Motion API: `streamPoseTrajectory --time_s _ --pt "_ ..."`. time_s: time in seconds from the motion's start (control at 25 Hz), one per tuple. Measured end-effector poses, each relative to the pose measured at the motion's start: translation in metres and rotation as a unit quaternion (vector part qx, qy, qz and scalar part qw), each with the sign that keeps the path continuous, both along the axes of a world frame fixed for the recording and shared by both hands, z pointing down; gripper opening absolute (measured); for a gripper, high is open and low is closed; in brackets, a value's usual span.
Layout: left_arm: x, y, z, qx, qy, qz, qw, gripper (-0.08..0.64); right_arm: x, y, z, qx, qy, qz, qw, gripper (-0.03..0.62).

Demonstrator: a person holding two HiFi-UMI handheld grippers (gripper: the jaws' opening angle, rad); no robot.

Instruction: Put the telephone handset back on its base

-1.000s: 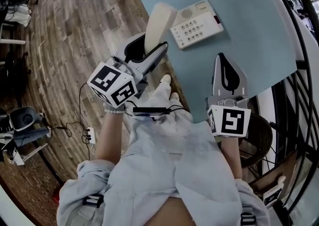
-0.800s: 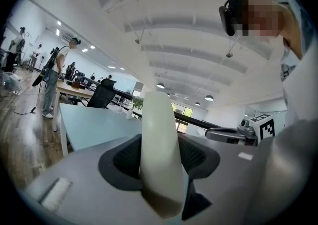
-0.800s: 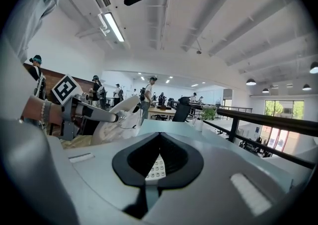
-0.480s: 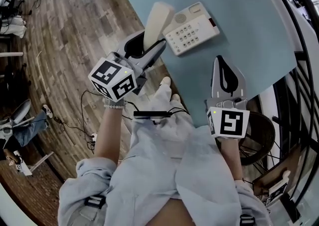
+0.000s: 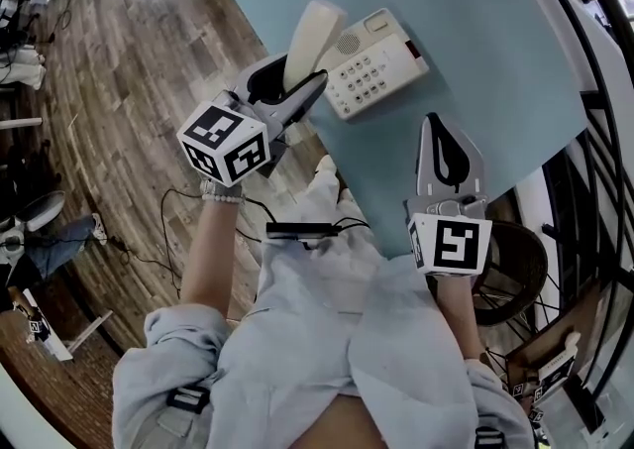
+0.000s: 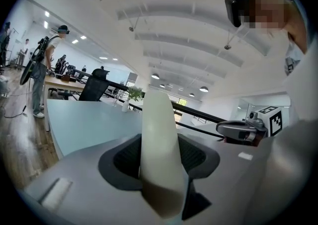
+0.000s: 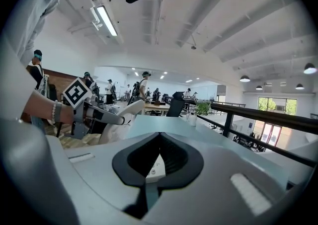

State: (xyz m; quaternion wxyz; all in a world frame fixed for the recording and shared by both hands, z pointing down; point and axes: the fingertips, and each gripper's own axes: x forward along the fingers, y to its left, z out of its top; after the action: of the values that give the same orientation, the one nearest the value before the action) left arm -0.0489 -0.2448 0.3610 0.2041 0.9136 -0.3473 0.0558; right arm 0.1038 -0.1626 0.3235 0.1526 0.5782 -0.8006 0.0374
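Head view shows you the big blue table first, and it fills the top of the picture. On it, near the edge closest to you, sits the white telephone base, with its buttons facing up. The cream handset is not on the base yet. It is up in the air just beside the base's left side and sticks out long and tilted.

Your left gripper has the handset. Its two jaws are squeezed tight on one end of it, and the left gripper view shows the handset standing right between them. Your right gripper hangs over the table, near the base on the other side. Its jaws are pressed together with nothing in them.

You look to be at the carrying step, with the setting down not done. Next, I think you need to tip the handset flat, line it up along the base's left side, lower it gently, and only then let the jaws go.
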Motion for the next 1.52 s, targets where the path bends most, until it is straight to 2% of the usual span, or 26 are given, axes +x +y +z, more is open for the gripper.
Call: streamPoseTrajectory --time_s 0.44,0.84,1.52 --pt "0.018 -0.035 0.031 -0.019 -0.032 0.042 0.9984 0.213 0.011 -0.011 0.011 -0.015 0.003 0.017 1.000 0.006" --pt "0.035 -0.057 0.068 -0.036 -0.076 0.080 0.9932 0.213 0.017 -0.016 0.020 -0.025 0.003 0.027 0.999 0.006" --pt "0.049 -0.079 0.104 -0.051 -0.122 0.117 0.9843 0.213 0.014 -0.016 0.030 -0.043 0.011 0.032 0.998 0.006"
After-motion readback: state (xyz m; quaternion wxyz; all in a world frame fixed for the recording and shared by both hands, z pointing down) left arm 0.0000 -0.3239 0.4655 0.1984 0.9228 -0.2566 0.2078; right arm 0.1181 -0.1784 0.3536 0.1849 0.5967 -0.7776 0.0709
